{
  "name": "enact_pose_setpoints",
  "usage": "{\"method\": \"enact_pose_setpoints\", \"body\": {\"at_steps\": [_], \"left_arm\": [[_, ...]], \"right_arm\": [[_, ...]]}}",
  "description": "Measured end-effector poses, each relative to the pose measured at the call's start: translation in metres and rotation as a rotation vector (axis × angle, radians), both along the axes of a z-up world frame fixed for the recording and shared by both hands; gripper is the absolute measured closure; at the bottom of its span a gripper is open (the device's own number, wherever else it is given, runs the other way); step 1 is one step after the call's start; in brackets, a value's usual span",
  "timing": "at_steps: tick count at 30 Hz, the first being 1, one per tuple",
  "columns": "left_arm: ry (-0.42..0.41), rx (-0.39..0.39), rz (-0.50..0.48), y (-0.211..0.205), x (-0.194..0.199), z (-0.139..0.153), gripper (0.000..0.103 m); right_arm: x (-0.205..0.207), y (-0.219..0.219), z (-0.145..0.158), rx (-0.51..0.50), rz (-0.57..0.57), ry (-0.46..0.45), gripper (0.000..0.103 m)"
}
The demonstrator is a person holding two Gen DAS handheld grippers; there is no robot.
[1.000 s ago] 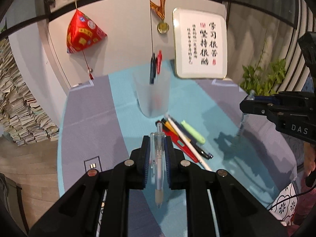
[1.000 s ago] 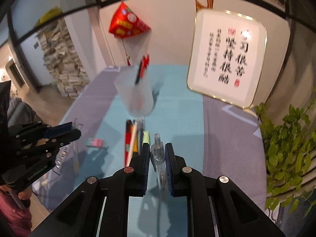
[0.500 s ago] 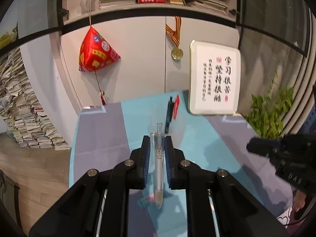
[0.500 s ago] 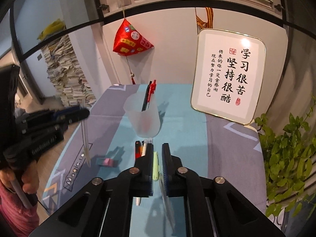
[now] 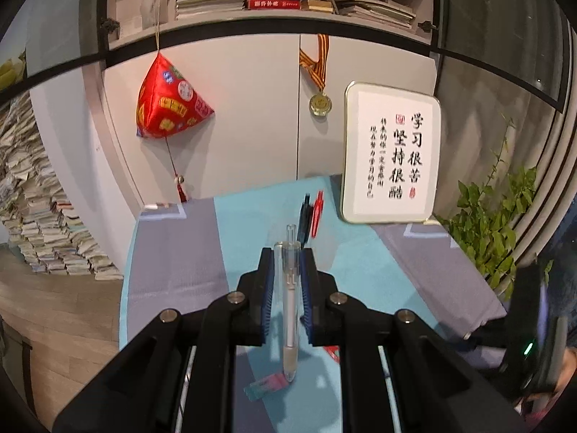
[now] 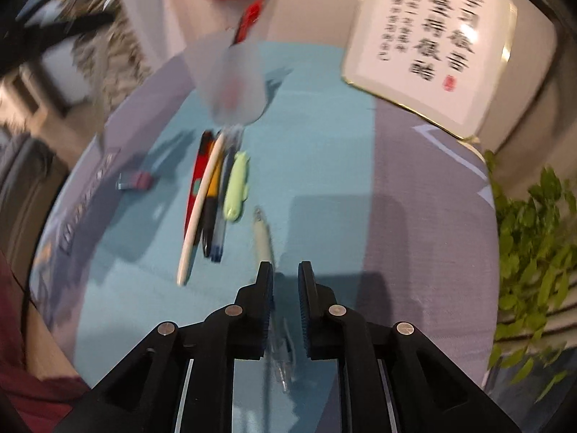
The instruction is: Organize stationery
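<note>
The left gripper (image 5: 286, 281) is clamped on a clear pen (image 5: 289, 299), which lies lengthwise between the fingers (image 5: 266, 288) with its clicker end projecting past the tips and its writing end hanging below them. A grip near mid-length keeps the pen balanced and lets its lower end be steered, probably toward the frosted cup (image 6: 234, 83).

The right gripper (image 6: 285, 278) has its fingers slightly apart and opening. A second clear pen (image 6: 279, 357) lies on the counter (image 6: 324, 195) under the gap, and the pads do not appear to press on it, though blur limits certainty.

The cup stands upright on the turquoise strip and already holds a red pen (image 6: 249, 21) and a dark one, both leaning. Directly in front of the cup lies a tight bundle: a red pen, a white pen (image 6: 202, 202), dark and blue pens, and a green highlighter (image 6: 236, 187). A pale pen (image 6: 263, 238) lies just right of the bundle's near end. A small eraser (image 6: 135, 180) sits left of the bundle.

Right of the cup the counter is bare up to a framed calligraphy plaque (image 6: 429, 39) against the wall; this side offers the freest approach. Left of the cup the counter edge is near.
</note>
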State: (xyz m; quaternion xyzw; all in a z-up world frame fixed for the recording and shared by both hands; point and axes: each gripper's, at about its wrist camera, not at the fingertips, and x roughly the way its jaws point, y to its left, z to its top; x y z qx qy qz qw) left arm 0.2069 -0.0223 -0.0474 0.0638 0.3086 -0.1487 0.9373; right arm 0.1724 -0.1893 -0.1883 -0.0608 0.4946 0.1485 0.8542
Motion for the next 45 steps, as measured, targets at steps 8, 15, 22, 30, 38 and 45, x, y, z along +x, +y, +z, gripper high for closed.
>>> {"method": "enact_pose_setpoints", "body": {"at_steps": [8,15,22,30,38,45], "left_arm": [[-0.091,-0.030,0.041,-0.010,0.028,0.035,0.091],[-0.120,-0.049,0.080,-0.018,0.061,0.040,0.091],[-0.081,-0.064,0.093,-0.018,0.080,0.020,0.091],[-0.007,-0.090,0.112,-0.008,0.092,-0.011,0.091],[0.032,-0.076,0.099,-0.004,0.082,-0.032,0.090],[0.045,-0.053,0.091,0.001,0.072,-0.043,0.087]], "right_arm": [[-0.022,0.002,-0.009,-0.044,0.044,-0.008,0.074],[-0.053,-0.019,-0.026,-0.048,0.039,0.012,0.074],[-0.051,-0.025,-0.023,-0.010,0.002,-0.027,0.087],[-0.055,-0.043,0.034,0.154,-0.071,-0.177,0.087],[-0.042,-0.049,0.058,0.217,-0.138,-0.233,0.088],[-0.034,-0.049,0.067,0.252,-0.162,-0.242,0.088]]}}
